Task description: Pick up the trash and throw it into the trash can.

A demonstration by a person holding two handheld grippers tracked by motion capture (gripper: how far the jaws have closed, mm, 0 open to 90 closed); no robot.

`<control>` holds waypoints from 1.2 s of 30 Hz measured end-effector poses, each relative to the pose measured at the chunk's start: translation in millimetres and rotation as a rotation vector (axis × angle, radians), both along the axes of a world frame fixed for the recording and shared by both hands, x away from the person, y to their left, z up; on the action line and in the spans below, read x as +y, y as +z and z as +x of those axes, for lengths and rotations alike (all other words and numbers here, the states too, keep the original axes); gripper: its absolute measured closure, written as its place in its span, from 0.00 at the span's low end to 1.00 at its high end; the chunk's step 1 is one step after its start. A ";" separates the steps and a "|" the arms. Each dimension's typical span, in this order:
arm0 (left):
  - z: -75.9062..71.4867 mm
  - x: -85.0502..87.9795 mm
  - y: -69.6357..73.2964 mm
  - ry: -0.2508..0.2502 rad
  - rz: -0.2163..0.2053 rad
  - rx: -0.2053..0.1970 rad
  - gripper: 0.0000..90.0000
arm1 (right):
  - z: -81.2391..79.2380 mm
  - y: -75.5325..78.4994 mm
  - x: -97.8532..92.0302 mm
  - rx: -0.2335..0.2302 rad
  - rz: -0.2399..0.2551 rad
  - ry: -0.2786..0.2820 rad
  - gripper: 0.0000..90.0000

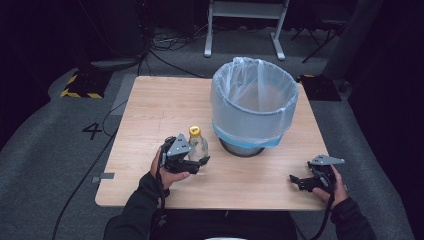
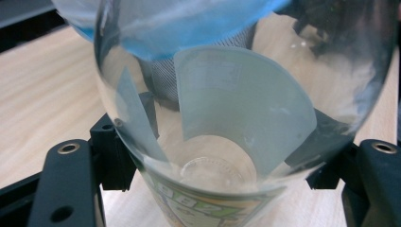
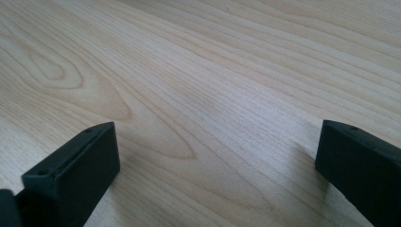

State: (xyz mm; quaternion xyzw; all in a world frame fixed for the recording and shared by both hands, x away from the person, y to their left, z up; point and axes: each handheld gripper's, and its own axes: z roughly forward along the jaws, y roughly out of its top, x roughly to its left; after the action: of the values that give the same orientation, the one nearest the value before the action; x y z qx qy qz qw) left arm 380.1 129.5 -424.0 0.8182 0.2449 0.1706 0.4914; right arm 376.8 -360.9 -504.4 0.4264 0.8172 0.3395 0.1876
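Looking from the high view, your left gripper (image 1: 196, 161) clamps the clear bottle (image 1: 197, 146) upright beside the lined bin (image 1: 254, 102), likely bound there; the left gripper view has the jaws squeezing its body; your right gripper (image 3: 215, 156) rests spread over bare table (image 3: 198, 71)

High view overlooks the table (image 1: 150, 100); both gripper views skim it closely.

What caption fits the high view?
Left gripper holds a yellow-capped bottle beside a lined bin.
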 end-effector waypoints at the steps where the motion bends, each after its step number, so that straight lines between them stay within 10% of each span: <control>1: 0.0 0.0 0.0 0.000 0.000 0.000 0.31 | 0.0 0.0 0.0 0.000 0.000 0.000 0.01; 17: 22.2 6.6 66.2 0.091 -0.050 -0.102 0.31 | -0.1 0.0 0.1 0.000 -0.001 -0.001 0.01; 36: 37.3 -10.3 138.2 0.083 -0.105 -0.201 0.31 | -0.2 0.0 0.1 0.000 0.000 -0.002 0.01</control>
State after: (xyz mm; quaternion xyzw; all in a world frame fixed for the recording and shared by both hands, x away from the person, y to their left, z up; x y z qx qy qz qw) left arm 417.5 119.2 -285.7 0.7594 0.2366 0.2590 0.5480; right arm 376.6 -360.8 -504.4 0.4272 0.8168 0.3392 0.1879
